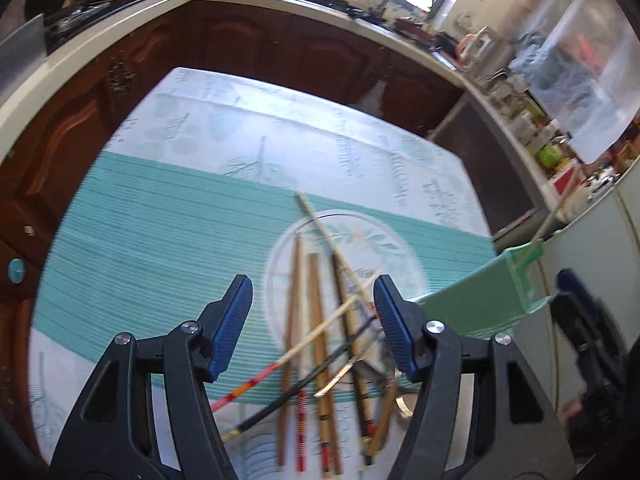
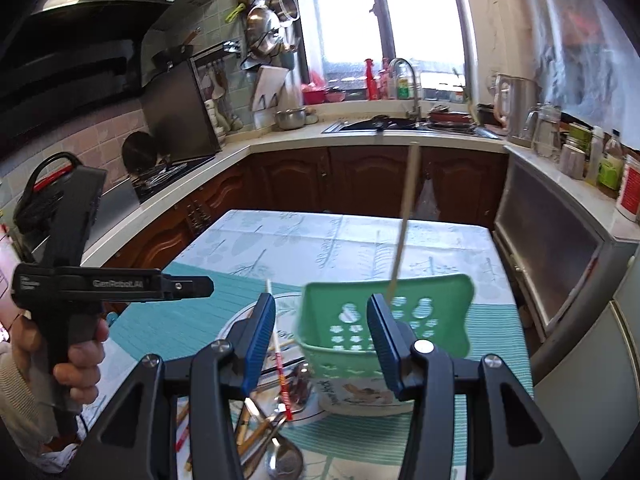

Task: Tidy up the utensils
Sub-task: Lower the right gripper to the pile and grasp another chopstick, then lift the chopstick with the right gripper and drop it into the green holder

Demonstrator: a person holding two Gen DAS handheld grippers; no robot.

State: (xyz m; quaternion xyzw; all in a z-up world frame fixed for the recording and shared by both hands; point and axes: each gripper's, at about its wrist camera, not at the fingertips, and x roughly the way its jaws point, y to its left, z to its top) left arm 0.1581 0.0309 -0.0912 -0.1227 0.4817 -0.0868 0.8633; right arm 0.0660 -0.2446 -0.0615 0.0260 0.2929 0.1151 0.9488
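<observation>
Several chopsticks [image 1: 316, 344] lie piled on a glass plate [image 1: 280, 248] on the teal placemat. My left gripper [image 1: 312, 320] is open just above the pile, empty. A green perforated basket [image 2: 384, 320] stands right of the plate, with one pale chopstick [image 2: 404, 216] standing up in it; the basket also shows in the left wrist view [image 1: 480, 300]. My right gripper [image 2: 322, 340] is open and empty in front of the basket. Spoons [image 2: 284, 456] and chopsticks [image 2: 280, 368] lie below it.
The table [image 2: 280, 240] has a leaf-print cloth and a teal mat [image 1: 160, 248]. Dark wood cabinets [image 1: 280, 52] and a counter with sink [image 2: 400, 124] surround it. A grey appliance [image 2: 552, 264] stands right of the table. The left hand-held gripper body [image 2: 80, 280] is at left.
</observation>
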